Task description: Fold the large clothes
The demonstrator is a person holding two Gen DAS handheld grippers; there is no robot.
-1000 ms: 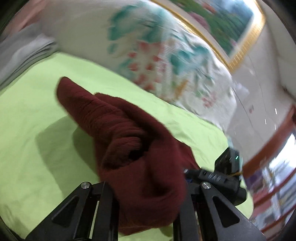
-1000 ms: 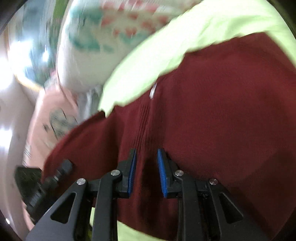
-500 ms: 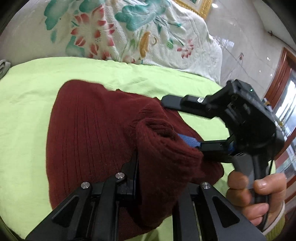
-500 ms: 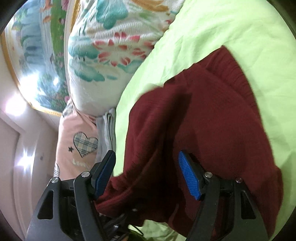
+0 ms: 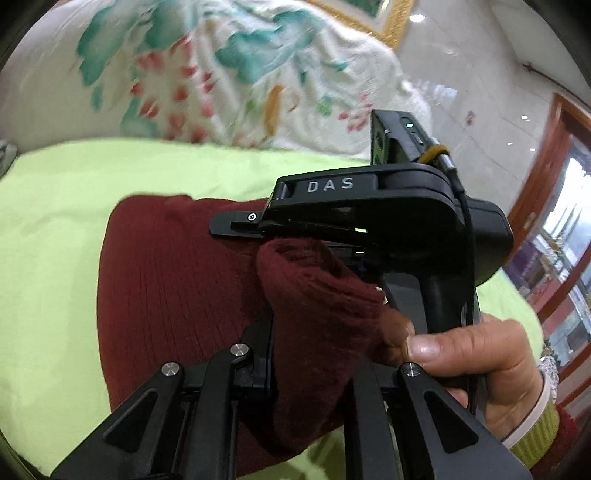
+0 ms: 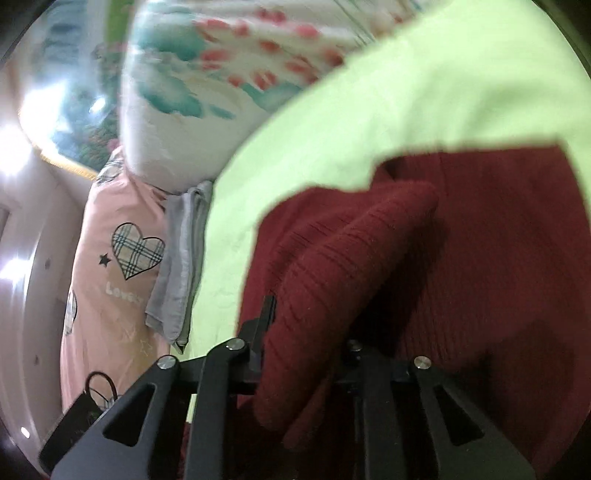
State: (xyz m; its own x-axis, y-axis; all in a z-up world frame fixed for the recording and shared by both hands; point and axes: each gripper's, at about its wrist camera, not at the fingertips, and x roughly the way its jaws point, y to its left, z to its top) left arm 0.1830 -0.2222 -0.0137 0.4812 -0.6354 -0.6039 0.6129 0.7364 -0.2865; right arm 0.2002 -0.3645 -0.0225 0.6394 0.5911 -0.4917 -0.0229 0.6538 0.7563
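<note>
My left hand-held gripper [image 5: 310, 354] is clamped narrow on a bunched fold of the maroon sweater [image 5: 177, 280], the knit bulging up between its fingers. Just beyond that fold, seen from my left wrist, my right hand-held gripper [image 5: 240, 227] reaches across from the right, with my right hand [image 5: 476, 365] wrapped round its black handle and touching the same roll of cloth. Its jaws have just been closing, and from its own wrist view a thick ribbed fold of the sweater [image 6: 332, 295] sits pinched between its fingers, which stand close together around the fabric.

The rest of the sweater lies spread on the lime-green bed sheet [image 5: 48, 229], its ribbed body flat to the left of the two grippers. Behind the sheet is a white quilt with teal and red flowers [image 5: 207, 74]. In the right wrist view a folded grey cloth [image 6: 181, 266] lies beside the edge of the sheet, next to a pink pillow with a plaid heart [image 6: 122, 258]. A gold-framed picture [image 5: 391, 18] hangs on the wall behind the quilt.
</note>
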